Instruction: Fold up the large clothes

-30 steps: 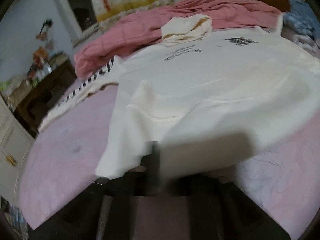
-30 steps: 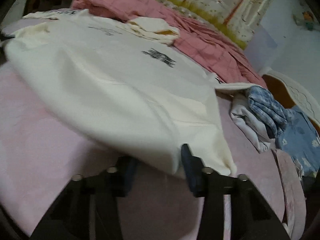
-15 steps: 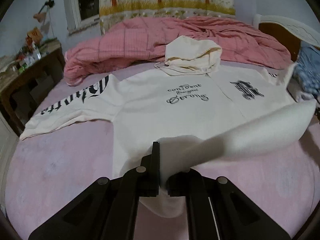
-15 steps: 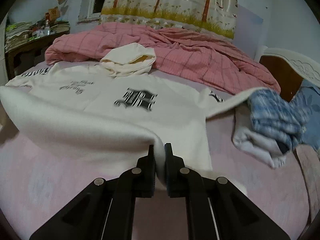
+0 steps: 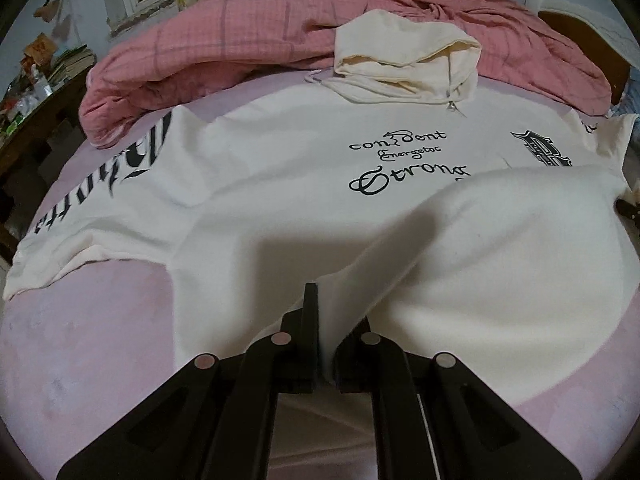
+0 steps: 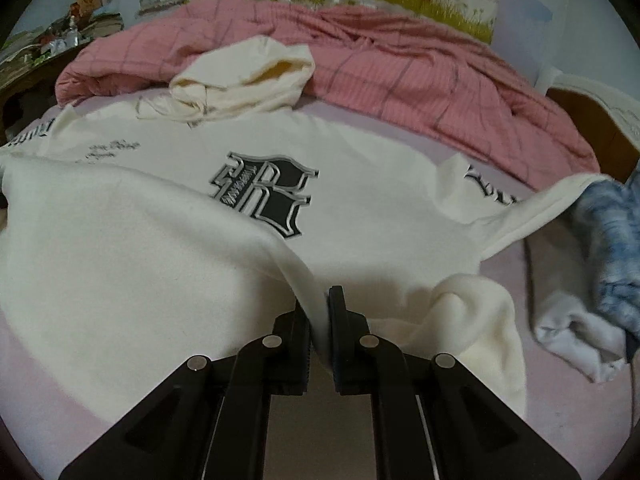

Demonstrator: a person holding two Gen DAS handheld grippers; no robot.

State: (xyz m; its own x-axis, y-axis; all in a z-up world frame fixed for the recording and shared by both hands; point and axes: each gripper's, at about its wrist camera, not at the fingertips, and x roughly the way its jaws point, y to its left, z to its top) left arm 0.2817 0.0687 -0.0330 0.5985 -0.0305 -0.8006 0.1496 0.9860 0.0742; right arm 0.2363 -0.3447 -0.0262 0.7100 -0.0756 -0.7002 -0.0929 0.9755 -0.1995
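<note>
On my far left, in the left wrist view, a cluttered dark side table [image 5: 36,92] is standing beside the bed. I am looking at the cream hoodie [image 5: 280,184], which is lying face up across the pink bedsheet [image 5: 80,340], its hood [image 5: 404,64] resting against the rumpled pink quilt [image 5: 240,32] at the far side. One sleeve with black lettering is stretching out to the left.

My left gripper [image 5: 323,320] is clamping the hoodie's bottom hem, jaws drawn together on the cloth, and the lifted hem is doubling over the lower body toward the chest print.

My right gripper [image 6: 320,312] is pinching the hem at the other side; its jaws have just been closing, with cream cloth between them. Past it the black emblem [image 6: 264,196] is showing on the chest, and the other sleeve is trailing off to the right.

At the far right a heap of blue and white clothing [image 6: 600,264] is lying, probably touching that sleeve's cuff, though the blur is making that hard to judge.
</note>
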